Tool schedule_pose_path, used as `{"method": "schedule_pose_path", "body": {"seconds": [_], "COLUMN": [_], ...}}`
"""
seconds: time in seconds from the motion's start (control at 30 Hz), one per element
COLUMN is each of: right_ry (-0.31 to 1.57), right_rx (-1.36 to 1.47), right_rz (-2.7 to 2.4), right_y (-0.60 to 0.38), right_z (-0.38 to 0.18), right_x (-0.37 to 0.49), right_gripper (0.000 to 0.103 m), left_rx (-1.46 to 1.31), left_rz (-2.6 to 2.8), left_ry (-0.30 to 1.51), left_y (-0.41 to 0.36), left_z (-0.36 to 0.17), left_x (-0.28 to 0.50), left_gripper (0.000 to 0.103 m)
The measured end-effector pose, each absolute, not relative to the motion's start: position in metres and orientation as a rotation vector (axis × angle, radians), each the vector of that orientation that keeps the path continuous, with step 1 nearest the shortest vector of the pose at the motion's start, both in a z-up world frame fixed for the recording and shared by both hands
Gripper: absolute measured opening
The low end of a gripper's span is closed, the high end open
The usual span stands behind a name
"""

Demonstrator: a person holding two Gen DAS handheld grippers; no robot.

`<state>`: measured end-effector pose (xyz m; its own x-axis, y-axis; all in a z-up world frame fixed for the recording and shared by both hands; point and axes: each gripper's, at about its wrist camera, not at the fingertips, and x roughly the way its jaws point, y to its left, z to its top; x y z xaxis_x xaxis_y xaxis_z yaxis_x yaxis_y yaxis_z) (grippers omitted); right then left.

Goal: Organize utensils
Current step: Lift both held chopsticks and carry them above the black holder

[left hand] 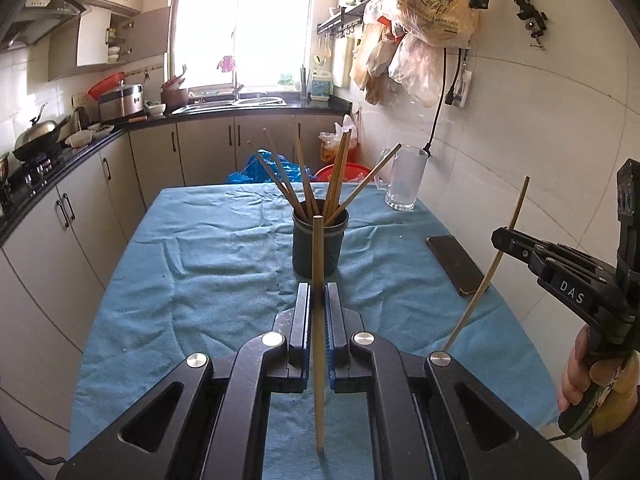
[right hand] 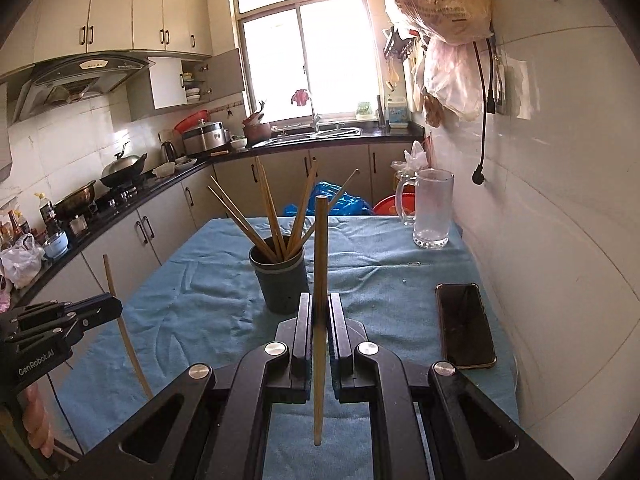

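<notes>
Each gripper is clamped on 1 chopstick, both near the holder [left hand: 319, 240] that stands mid-table on the blue cloth [left hand: 200, 264]. The left gripper [left hand: 319, 300] pinches its chopstick [left hand: 318, 320] about upright, tip above the cloth. The right gripper [right hand: 319, 312] holds its chopstick [right hand: 320, 280] the same way, to the right of the left one. The holder already carries about 6 sticks fanned outward, so the open space is probably near the centre of its mouth.

To do this well, I would bring 1 stick at a time over the rim, keep it vertical, lower the bottom end inside before letting go, and avoid knocking the fanned sticks. Keep clear of the phone [right hand: 466, 324] and glass mug [right hand: 434, 210] on the right.
</notes>
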<state>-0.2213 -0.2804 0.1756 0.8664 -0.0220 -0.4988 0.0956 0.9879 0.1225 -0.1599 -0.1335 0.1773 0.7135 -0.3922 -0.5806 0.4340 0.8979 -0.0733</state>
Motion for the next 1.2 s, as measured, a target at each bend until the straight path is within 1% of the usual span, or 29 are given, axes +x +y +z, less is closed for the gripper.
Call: {"method": "schedule_pose_path", "body": {"seconds": [0.43, 1.2], "right_ry": [0.506, 0.485], "right_rx": [0.138, 0.224], "right_rz": [-0.034, -0.023], "right_y": [-0.275, -0.279], "right_z": [0.184, 0.193], "right_x": [-0.222, -0.208], "right_gripper": [0.007, 0.008], "left_rx": [0.158, 0.214], "left_rz": [-0.392, -0.353], "left_ry": [0.55, 0.551], "left_y": [-0.14, -0.137], "left_z": [0.196, 0.212], "left_x": [-0.163, -0.136], "left_gripper": [0.006, 0.006]}}
